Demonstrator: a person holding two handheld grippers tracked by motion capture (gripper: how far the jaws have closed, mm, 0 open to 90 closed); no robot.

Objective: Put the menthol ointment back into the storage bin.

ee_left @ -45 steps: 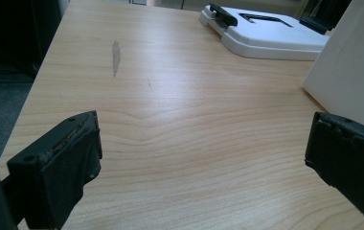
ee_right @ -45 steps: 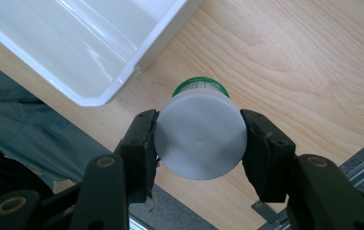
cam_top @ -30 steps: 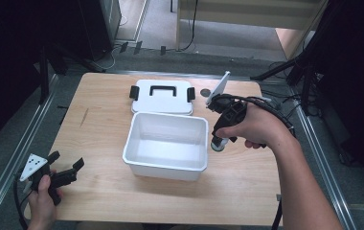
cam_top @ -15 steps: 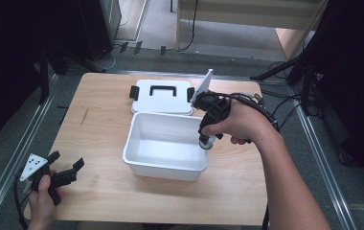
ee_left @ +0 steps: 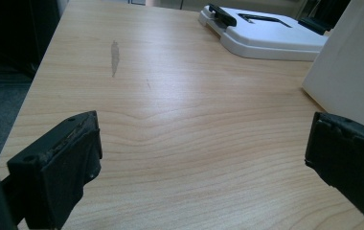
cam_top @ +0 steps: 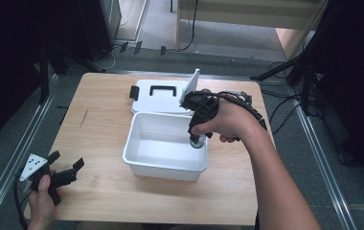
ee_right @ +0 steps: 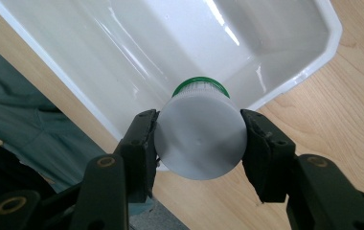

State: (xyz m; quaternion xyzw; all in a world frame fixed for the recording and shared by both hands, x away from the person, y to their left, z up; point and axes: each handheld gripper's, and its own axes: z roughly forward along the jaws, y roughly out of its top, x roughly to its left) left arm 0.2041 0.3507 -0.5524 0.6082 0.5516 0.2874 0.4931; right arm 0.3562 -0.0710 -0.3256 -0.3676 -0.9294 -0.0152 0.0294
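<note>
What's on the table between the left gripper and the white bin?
Nothing: in the high view, bare wood separates the left gripper from the bin. The left gripper view shows the same bare table.

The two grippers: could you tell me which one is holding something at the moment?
The right gripper, above the white bin: its jaws clamp a white green-capped bottle. The left gripper has wide-open jaws with bare table between them.

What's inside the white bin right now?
The white bin looks bare inside: smooth white floor and walls. The right gripper holds a green-capped bottle over its rim, hiding part of that corner.
</note>
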